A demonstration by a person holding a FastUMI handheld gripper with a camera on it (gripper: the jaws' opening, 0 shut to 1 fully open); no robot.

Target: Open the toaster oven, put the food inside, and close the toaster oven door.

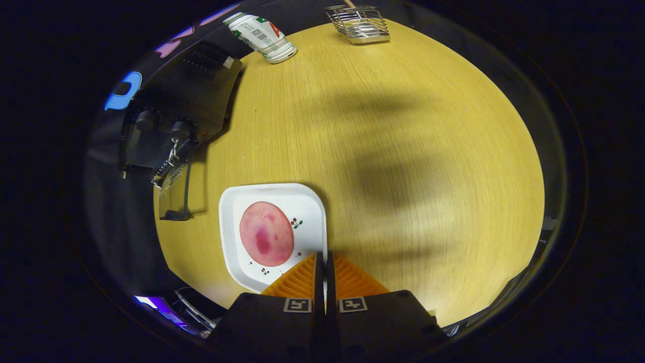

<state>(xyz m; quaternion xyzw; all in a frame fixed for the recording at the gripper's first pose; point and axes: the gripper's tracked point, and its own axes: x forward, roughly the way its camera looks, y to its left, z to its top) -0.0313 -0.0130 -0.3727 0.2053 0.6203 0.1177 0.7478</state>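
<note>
Two fingers of the tongs (324,259) press together, clenched on the near rim of a white plate (310,201) carrying pink food (266,233), above the counter (403,151).

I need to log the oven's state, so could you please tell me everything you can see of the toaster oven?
The oven is a dark, boxy appliance at the table's edge, beyond the plate. Two round knobs show on its front. Its glass door hangs open, swung down toward the plate, with a wire rack visible at the opening. A vent grille marks its top. The claw, fingers shut together, is over the plate's edge, well away from it.
</note>
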